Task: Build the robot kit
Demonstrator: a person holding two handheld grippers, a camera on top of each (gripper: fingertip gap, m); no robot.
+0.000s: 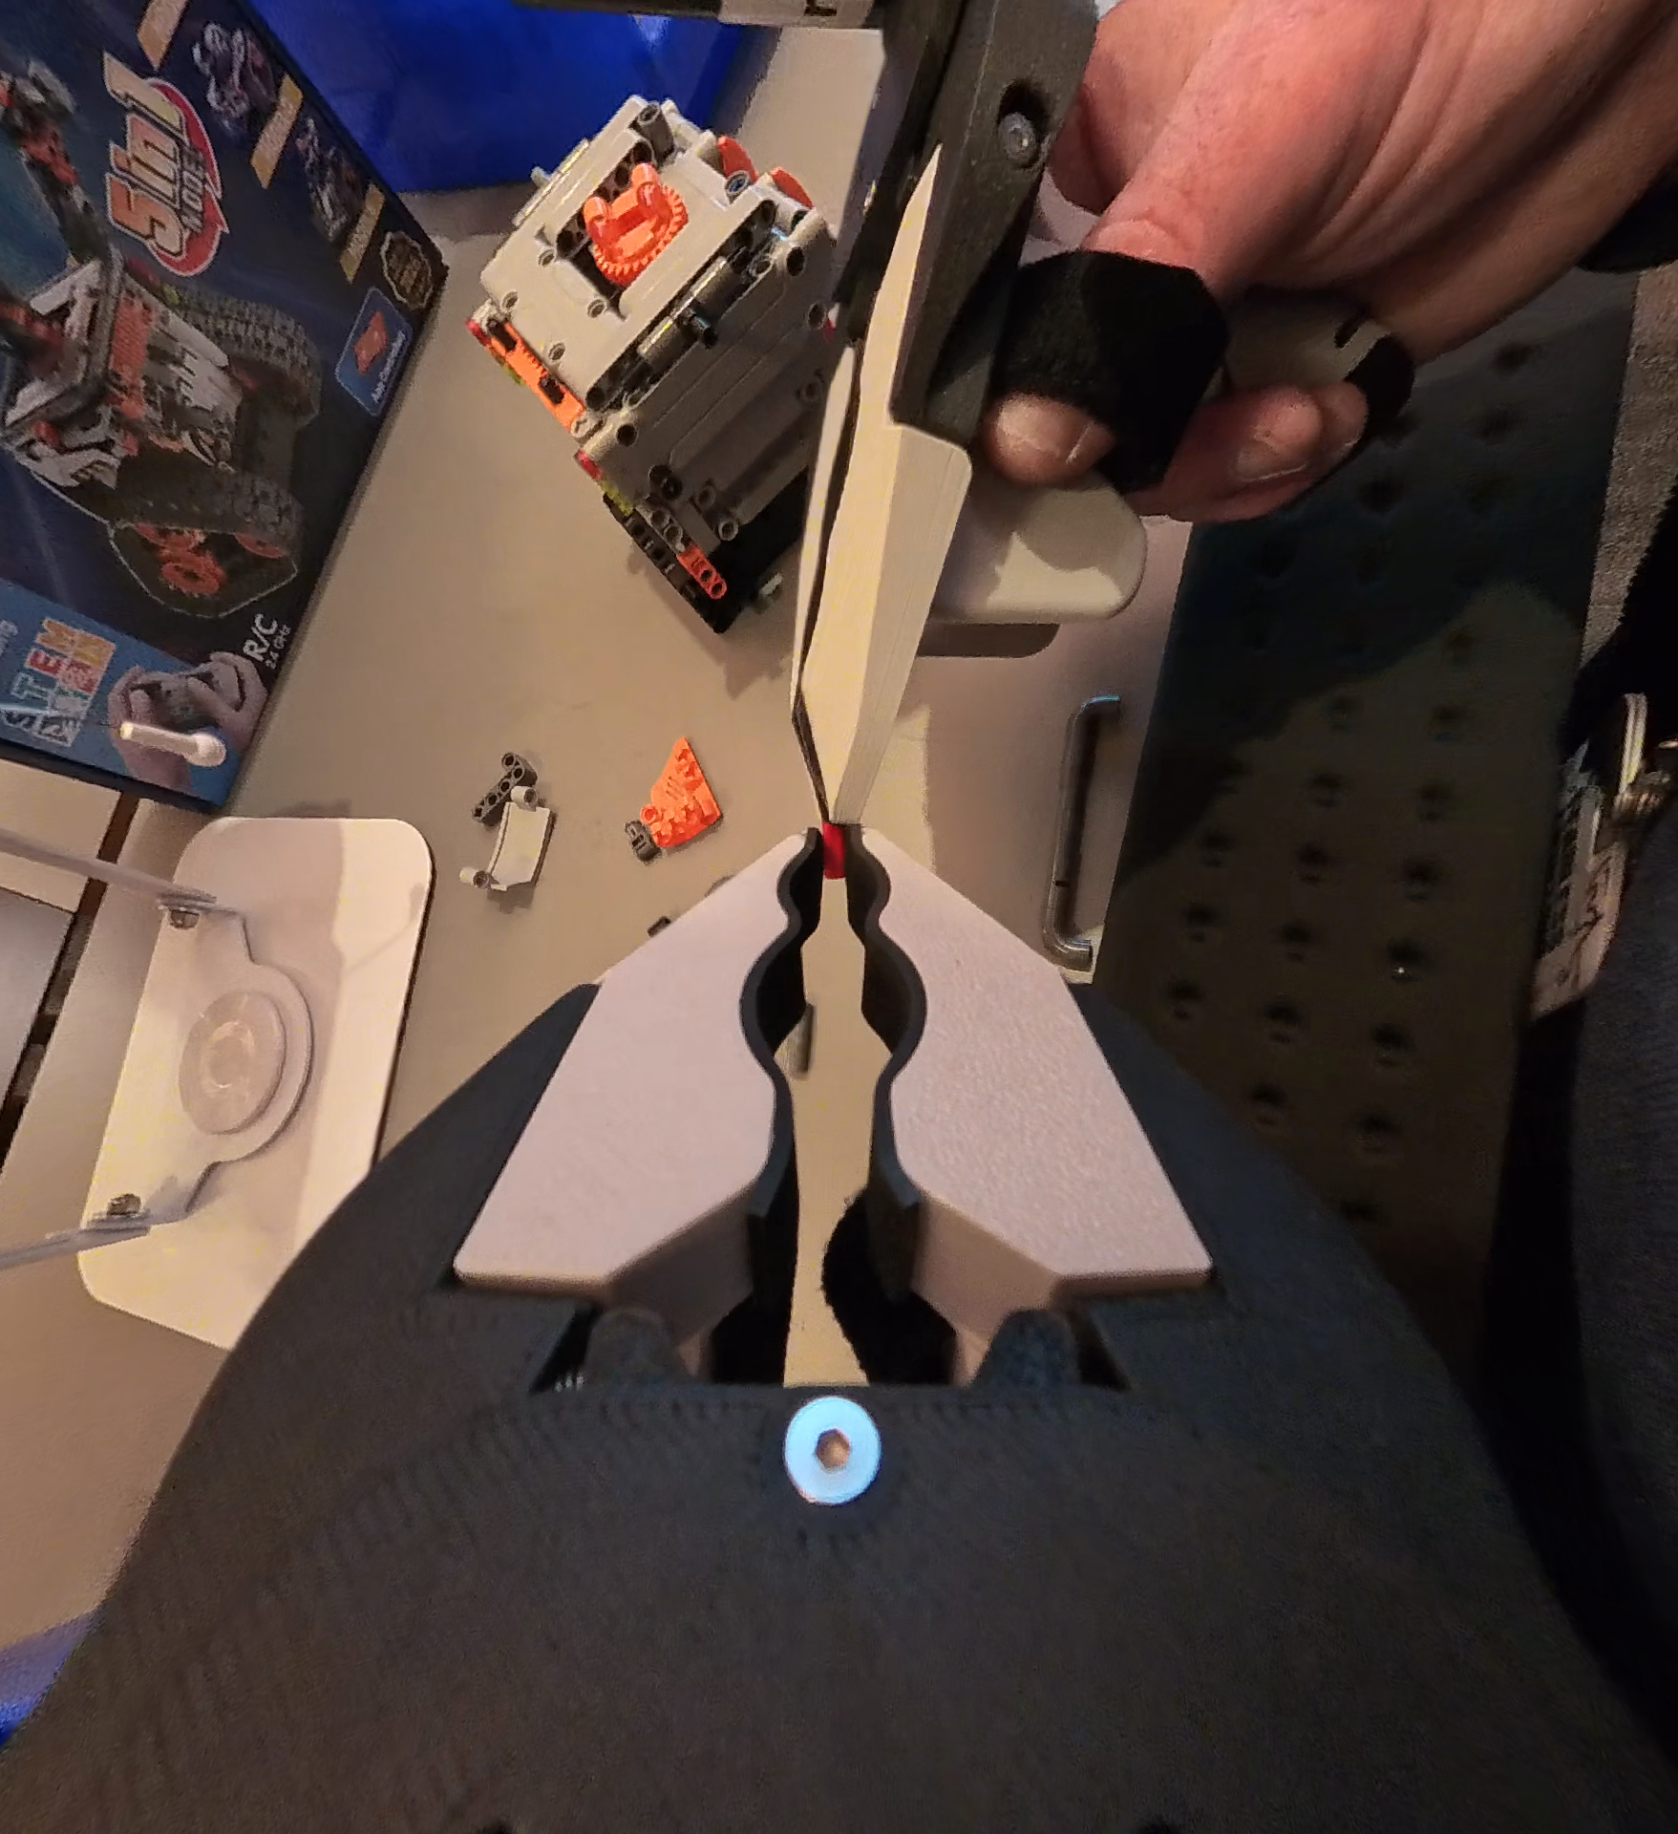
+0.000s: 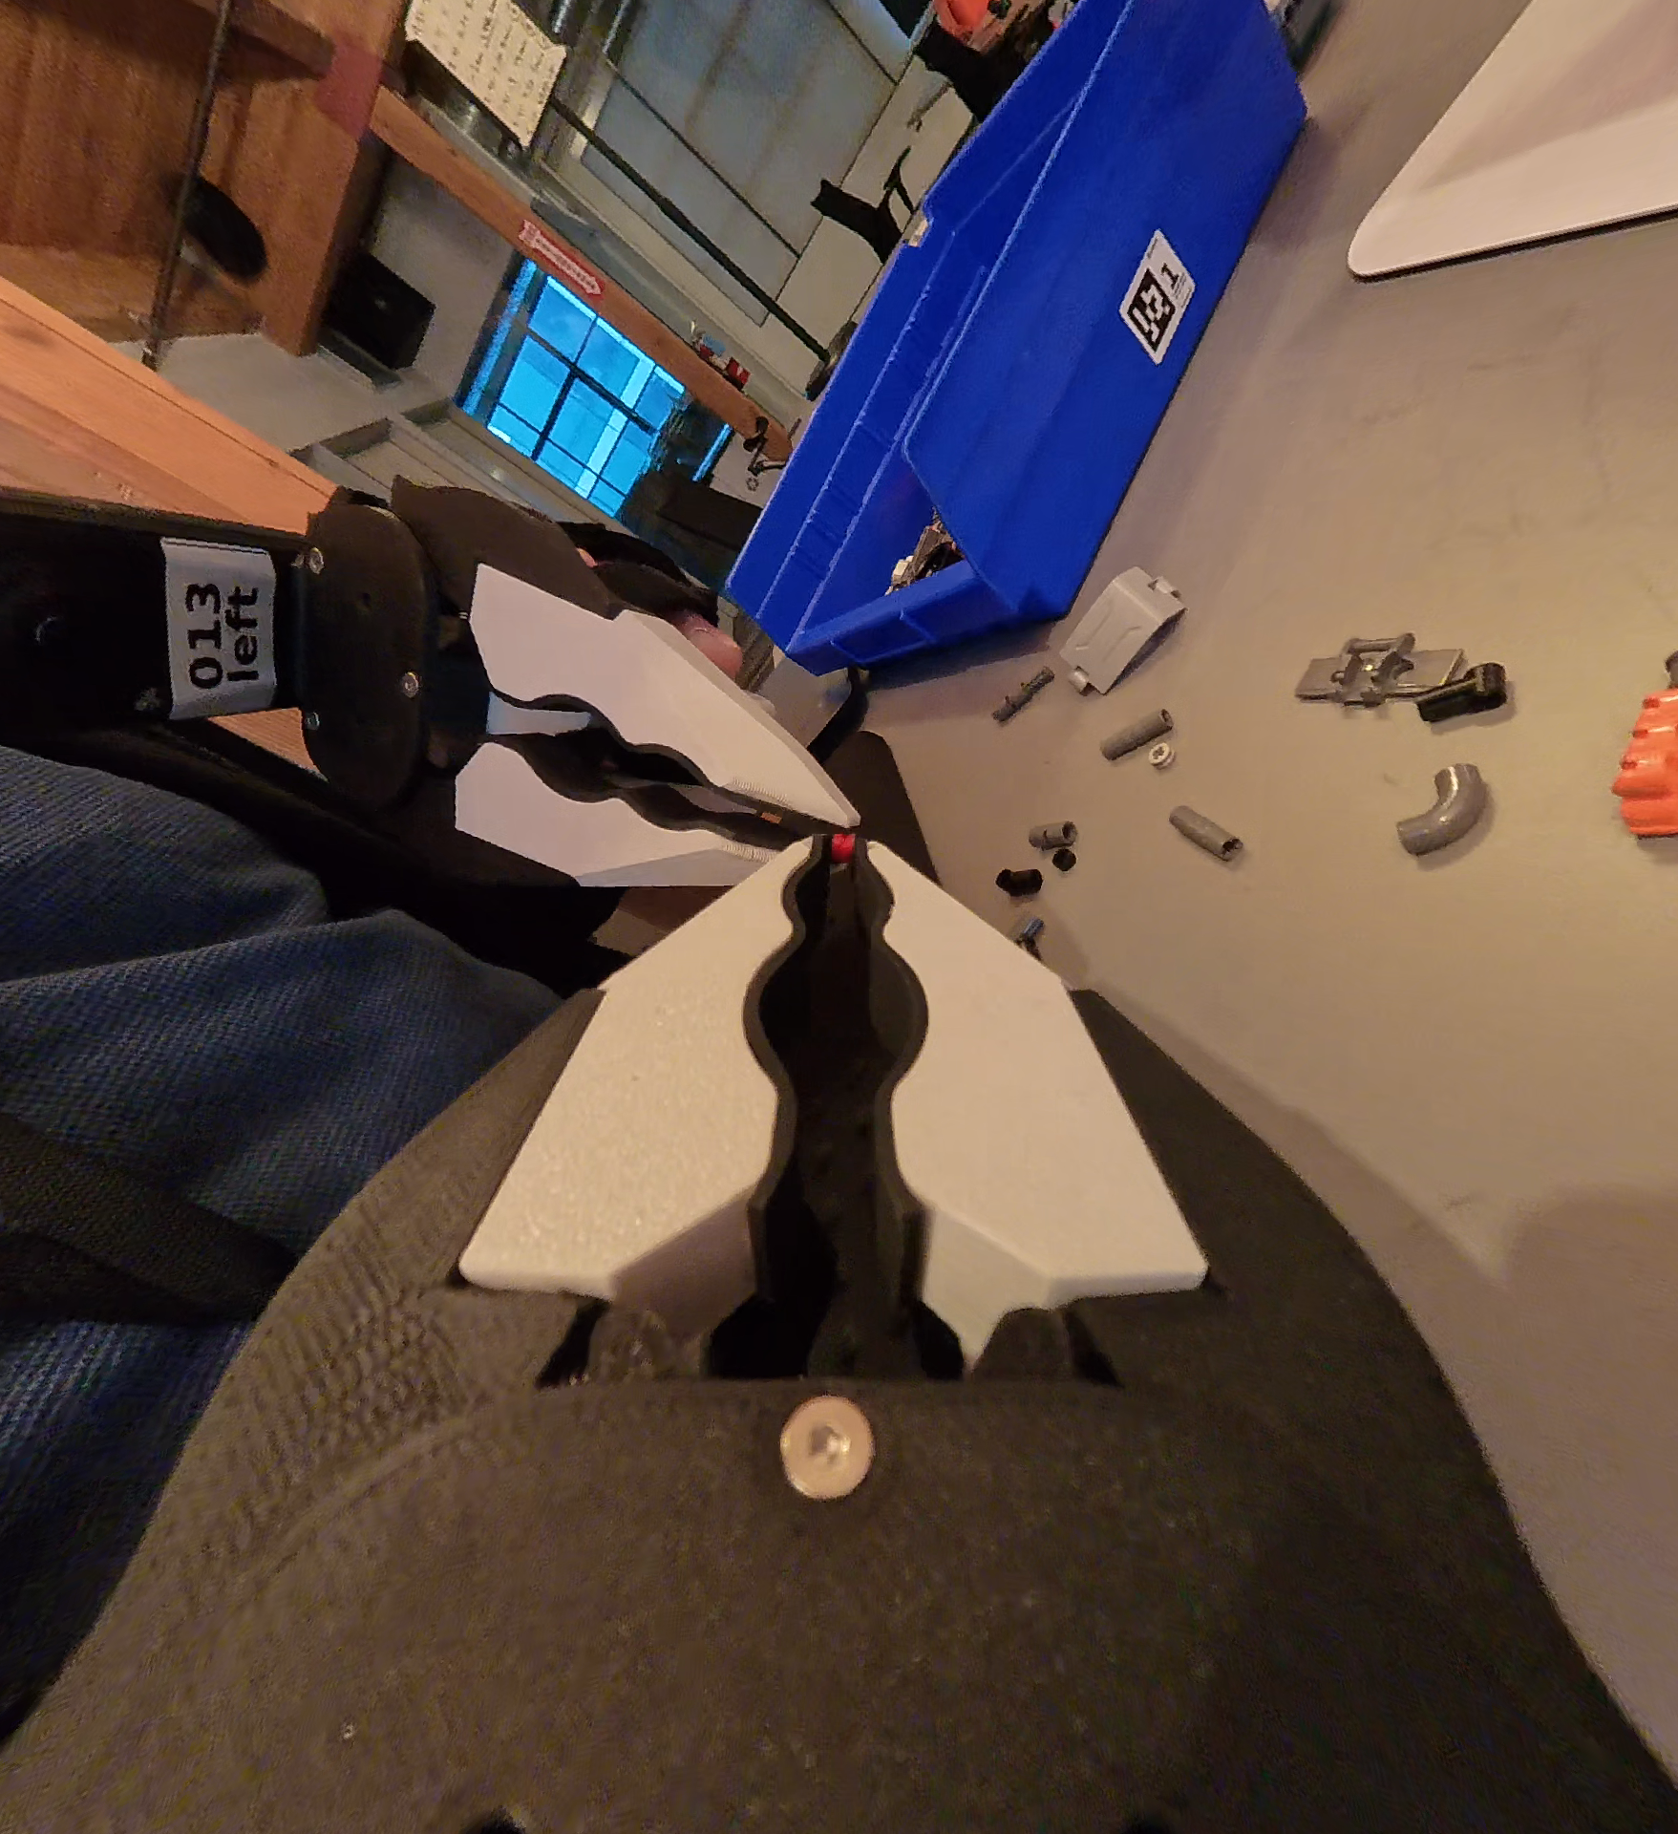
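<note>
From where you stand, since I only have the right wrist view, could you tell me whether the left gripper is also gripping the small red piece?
Observer: Yes, the left wrist view shows the left gripper pinching the small red piece at its tips, where the right gripper meets it.
Operator: Thank you. What sits beyond them on the table?
Observer: A grey and orange block model stands on the table, apart from both grippers.
Operator: Anything beside the model?
Observer: A printed toy box, lying flat.

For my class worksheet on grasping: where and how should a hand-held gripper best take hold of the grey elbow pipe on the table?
Probably from above, pinching one straight leg of the elbow pipe. It lies flat on the table with space around it, and its bend looks likelier to slip than the straight end.
</note>
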